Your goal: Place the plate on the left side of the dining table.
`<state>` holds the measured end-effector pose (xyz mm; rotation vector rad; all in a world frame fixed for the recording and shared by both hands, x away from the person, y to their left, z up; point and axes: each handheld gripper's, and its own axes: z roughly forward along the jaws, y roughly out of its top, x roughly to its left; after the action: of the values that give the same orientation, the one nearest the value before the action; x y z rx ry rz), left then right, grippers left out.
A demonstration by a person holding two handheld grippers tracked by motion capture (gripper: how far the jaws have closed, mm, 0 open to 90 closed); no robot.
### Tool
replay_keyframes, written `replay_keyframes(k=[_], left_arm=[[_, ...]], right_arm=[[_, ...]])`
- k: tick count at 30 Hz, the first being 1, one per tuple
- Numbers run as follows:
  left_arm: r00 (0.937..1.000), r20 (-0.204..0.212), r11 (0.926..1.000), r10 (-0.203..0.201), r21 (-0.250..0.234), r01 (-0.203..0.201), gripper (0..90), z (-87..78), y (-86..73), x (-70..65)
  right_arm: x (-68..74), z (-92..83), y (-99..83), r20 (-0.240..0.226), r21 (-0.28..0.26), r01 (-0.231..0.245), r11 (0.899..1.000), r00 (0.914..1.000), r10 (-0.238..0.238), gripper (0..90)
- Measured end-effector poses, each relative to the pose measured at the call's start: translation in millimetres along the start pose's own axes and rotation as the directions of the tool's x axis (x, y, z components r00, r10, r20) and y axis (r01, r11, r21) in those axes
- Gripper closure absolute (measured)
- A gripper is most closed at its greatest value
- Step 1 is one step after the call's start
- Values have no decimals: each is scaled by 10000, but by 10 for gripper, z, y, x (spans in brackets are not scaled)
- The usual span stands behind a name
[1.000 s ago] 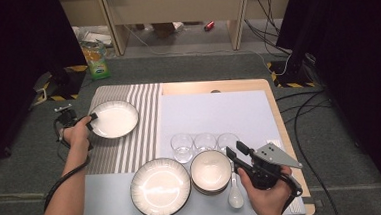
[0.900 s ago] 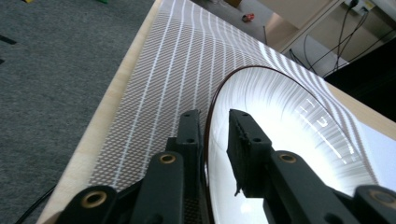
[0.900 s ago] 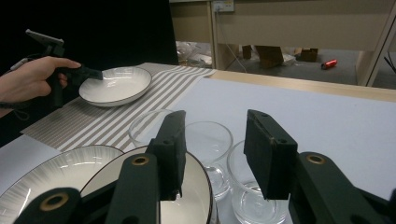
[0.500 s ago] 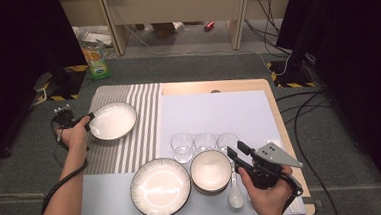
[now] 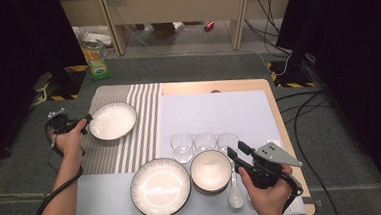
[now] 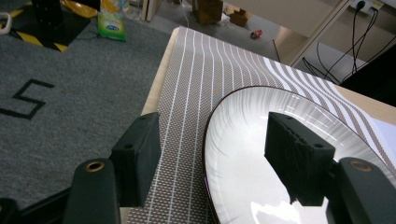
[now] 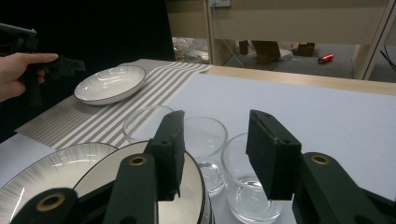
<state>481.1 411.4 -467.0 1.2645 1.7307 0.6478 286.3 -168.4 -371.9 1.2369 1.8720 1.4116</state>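
L gripper (image 5: 85,125) jaws just opened, straddling rim of plate (image 5: 112,121), 9 o'clock side, on striped placemat (image 5: 144,115) | R gripper (image 5: 234,152) jaws apart, idle at bowl stack (image 5: 211,171)

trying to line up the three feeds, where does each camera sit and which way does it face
High view: above the person's side of the table, looking forward and down; both forearms, the left gripper and right gripper show.
Left gripper view: rides the left gripper, looking along its fingers, which have just been opening astride the rim of the plate on the striped mat.
Right gripper view: rides the right gripper, facing three glasses; its open fingers show.
Shared: the right gripper view also shows that plate and the left hand.
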Motion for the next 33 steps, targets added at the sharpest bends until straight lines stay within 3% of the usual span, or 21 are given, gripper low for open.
replay_keyframes(k=[8,14,27,33], left_arm=[[9977,471,9983,481,-342,-465,366,-167,9,-79],[9947,746,9973,706,-275,-687,367,-212,-38,-146],[9809,1400,9907,1351,-362,-1313,364,-350,-121,-341],[9706,1619,9837,1783,-533,-1718,363,-435,-163,-445]], right_arm=[[-2,-2,4,27,17,103,9999,9999,-103,565],[-3,-1,0,14,42,3,10000,10000,-3,565],[-17,-14,5,91,38,149,9999,9998,-149,565],[-21,-14,1,112,45,58,10000,9999,-58,566]])
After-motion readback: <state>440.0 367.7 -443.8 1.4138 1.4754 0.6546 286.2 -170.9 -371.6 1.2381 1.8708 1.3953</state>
